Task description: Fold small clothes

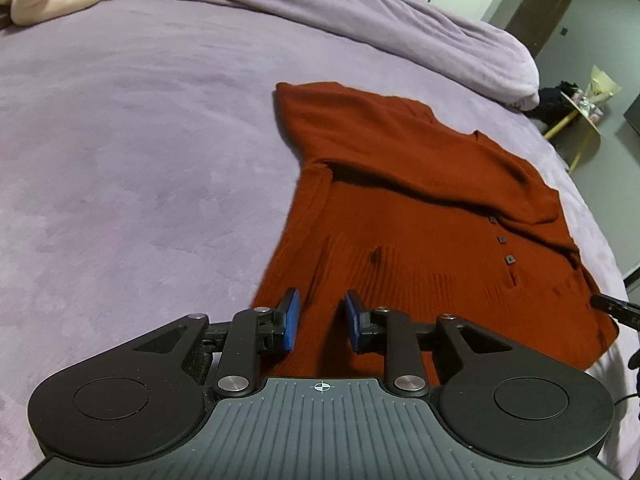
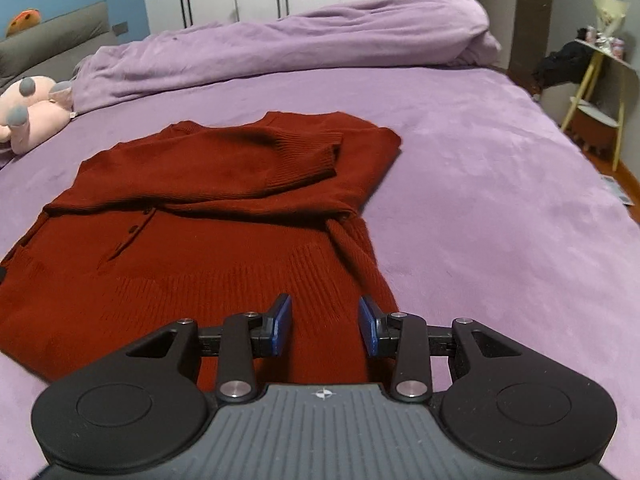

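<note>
The sweater [image 2: 208, 216] lay flat on the bed [image 2: 460, 184], sleeves already folded in across the chest, its ribbed hem toward the viewer and its collar end away; its long axis ran away from both grippers toward the heaped duvet [image 2: 280, 44].

The left gripper [image 1: 321, 314] hung over the hem near the sweater's left edge; its jaws stood narrowly parted, nothing between them, the knit just beneath and ahead. The right gripper [image 2: 325, 320] hung over the hem near the right edge; its jaws stood a little wider, also empty, the pads not pressing on cloth. Whether either set of tips touched the knit could not be told.

So the hem lay directly under and in front of both pairs of jaws, one at each bottom corner; neither hand looked clearly nearer. In my judgement the coming move turned on this: each pair of jaws had only to drop and close on its own corner, then carry the hem along the long axis toward the collar.

A plush toy [image 2: 32, 108] lay well apart, up the bed to the left.

No brand, label or legible writing showed; only small dark buttons [image 1: 500, 239] down the placket.
</note>
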Tool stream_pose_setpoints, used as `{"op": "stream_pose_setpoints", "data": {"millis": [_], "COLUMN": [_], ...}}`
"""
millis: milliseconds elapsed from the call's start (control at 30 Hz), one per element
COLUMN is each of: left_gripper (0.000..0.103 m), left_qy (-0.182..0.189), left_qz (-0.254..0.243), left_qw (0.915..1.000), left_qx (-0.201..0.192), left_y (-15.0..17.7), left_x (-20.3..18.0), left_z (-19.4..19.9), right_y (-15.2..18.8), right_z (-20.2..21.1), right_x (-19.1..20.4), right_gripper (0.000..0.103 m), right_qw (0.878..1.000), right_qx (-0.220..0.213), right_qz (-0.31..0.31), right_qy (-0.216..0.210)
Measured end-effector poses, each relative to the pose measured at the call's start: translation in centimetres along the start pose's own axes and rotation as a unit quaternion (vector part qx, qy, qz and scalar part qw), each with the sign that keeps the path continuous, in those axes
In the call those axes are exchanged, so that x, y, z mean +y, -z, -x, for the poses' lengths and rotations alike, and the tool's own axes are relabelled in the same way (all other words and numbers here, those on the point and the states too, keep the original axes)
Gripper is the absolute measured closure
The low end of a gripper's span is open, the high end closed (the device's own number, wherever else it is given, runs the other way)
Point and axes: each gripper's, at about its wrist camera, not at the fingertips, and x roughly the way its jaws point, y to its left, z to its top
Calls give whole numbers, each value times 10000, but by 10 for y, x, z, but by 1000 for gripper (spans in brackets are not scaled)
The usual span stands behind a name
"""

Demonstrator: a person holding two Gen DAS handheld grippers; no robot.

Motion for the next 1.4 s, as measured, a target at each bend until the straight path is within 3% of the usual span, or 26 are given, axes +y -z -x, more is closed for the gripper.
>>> {"op": "stream_pose_setpoints", "data": {"millis": [300, 400, 433, 500, 567, 633, 933, 1067, 1233, 1333, 1400], "left_gripper": [71, 75, 81, 86, 89, 94, 97, 97, 97, 97, 96], "left_qy": [50, 176, 176, 131, 35, -24, 84, 170, -24, -247, -312], "left_qz": [-287, -147, -151, -254, -437, -565, -359, -276, -95, 14, 12], "left_qw": [9994, 9994, 9993, 9991, 9985, 9979, 9993, 9986, 9944, 9936, 9960], "left_qx": [201, 274, 278, 315, 318, 302, 69, -413, -1056, -1099, -841], "left_y": [-8, -12, -12, -11, -10, -9, -14, -33, -72, -86, -88], "left_x": [-4, -1, -2, -7, -14, -19, -20, -26, -32, -34, -32], "left_z": [-13, -15, -15, -16, -16, -16, -2, 19, 23, 2, -22], "right_y": [-5, -5, -5, -4, -4, -4, -9, -31, -66, -72, -70], "right_z": [-18, -17, -16, -17, -16, -16, 2, 16, 0, -29, -51], "right_x": [-8, -4, -2, 1, 3, 5, 11, 10, 6, 8, 8], "right_gripper": [52, 52, 52, 61, 81, 94, 97, 97, 97, 97, 97], "right_qw": [9988, 9982, 9980, 9977, 9973, 9968, 9979, 9965, 9937, 9952, 9974], "right_qx": [208, 247, 252, 238, 210, 200, -196, -634, -1069, -859, -555], "right_qz": [5, 185, 268, 439, 488, 544, 387, 177, -324, -412, -381], "right_qy": [-441, -514, -512, -463, -499, -556, -472, -521, -75, 214, 243]}}
